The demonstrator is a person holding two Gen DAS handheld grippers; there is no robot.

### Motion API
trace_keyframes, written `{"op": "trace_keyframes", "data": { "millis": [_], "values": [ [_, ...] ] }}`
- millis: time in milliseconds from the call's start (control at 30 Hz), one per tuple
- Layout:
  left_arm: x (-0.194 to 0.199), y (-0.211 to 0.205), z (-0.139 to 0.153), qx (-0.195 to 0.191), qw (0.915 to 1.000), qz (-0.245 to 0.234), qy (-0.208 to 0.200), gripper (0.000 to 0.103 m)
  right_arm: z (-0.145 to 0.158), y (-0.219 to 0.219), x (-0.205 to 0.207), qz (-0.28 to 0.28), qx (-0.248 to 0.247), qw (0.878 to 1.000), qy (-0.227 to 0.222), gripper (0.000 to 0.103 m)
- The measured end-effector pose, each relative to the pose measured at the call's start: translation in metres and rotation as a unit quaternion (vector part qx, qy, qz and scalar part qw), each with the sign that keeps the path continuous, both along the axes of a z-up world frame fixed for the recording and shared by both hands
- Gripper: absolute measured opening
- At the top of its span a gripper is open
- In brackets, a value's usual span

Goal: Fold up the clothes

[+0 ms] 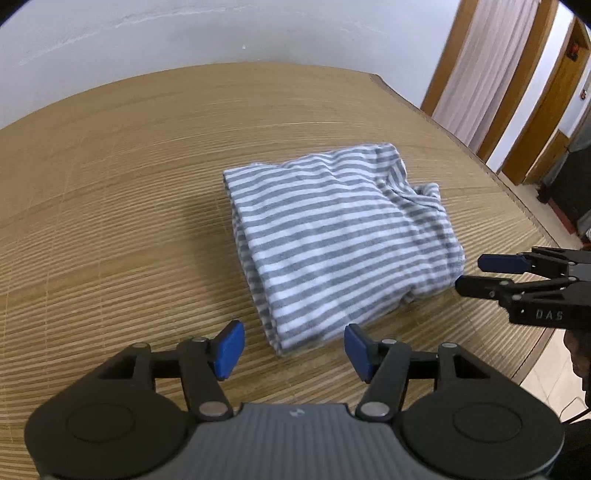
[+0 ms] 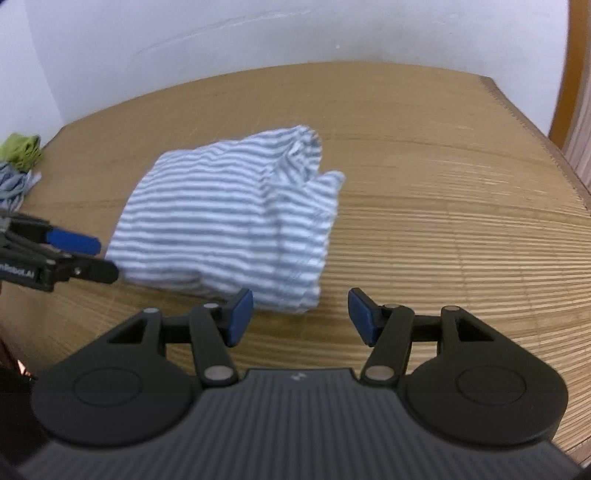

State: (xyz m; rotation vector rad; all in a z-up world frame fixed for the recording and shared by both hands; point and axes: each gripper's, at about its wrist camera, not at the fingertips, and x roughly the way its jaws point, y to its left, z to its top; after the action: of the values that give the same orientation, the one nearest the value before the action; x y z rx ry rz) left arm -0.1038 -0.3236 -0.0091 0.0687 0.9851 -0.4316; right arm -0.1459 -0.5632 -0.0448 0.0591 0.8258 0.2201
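Note:
A grey and white striped garment (image 1: pixel 340 240) lies folded into a compact bundle on the bamboo-mat surface (image 1: pixel 110 229). It also shows in the right wrist view (image 2: pixel 229 221). My left gripper (image 1: pixel 293 349) is open and empty, just short of the bundle's near corner. My right gripper (image 2: pixel 301 317) is open and empty, just short of the bundle's near right corner. In the left wrist view the right gripper (image 1: pixel 467 273) comes in from the right, close to the bundle's right edge. In the right wrist view the left gripper (image 2: pixel 107 254) sits at the bundle's left edge.
A pile of other clothes, green (image 2: pixel 20 151) and grey-blue (image 2: pixel 14 188), lies at the far left of the mat. A white wall (image 1: pixel 221 33) stands behind. The mat's right edge (image 1: pixel 491 170) drops to a floor with curtains and wooden door frames (image 1: pixel 550 99).

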Motion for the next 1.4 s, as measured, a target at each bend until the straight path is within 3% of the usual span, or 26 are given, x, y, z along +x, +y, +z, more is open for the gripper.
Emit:
{"op": "trace_keyframes", "data": {
  "millis": [367, 600, 767, 867, 1133, 1233, 1400],
  "values": [
    [-0.008, 0.0, -0.003, 0.005, 0.9999, -0.01, 0.001, 0.063, -0.01, 0.007, 0.003, -0.001, 0.0, 1.0, 0.013, 0.06],
    [-0.004, -0.01, -0.017, -0.006, 0.9994, -0.014, 0.031, 0.063, -0.014, 0.009, 0.003, 0.012, -0.032, 0.999, 0.021, 0.06],
    [0.0, -0.023, -0.023, 0.023, 0.9992, -0.016, 0.028, 0.063, -0.015, 0.002, 0.01, 0.016, -0.036, 0.999, 0.025, 0.06],
    [0.006, -0.022, -0.025, 0.016, 0.9993, -0.007, 0.033, 0.063, -0.016, -0.003, 0.017, 0.019, -0.021, 0.999, 0.038, 0.06],
    [0.015, -0.022, -0.031, 0.005, 0.9998, 0.018, 0.01, 0.06, -0.02, 0.004, 0.023, 0.075, -0.052, 0.996, 0.019, 0.063],
    [0.019, -0.025, -0.03, 0.004, 0.9994, 0.034, 0.0, 0.056, -0.019, 0.01, 0.032, 0.108, -0.049, 0.993, 0.007, 0.055],
    [0.041, -0.024, -0.028, 0.012, 0.9974, 0.07, 0.0, 0.056, -0.018, 0.021, 0.075, 0.148, -0.041, 0.988, -0.004, 0.055]
  ]
}}
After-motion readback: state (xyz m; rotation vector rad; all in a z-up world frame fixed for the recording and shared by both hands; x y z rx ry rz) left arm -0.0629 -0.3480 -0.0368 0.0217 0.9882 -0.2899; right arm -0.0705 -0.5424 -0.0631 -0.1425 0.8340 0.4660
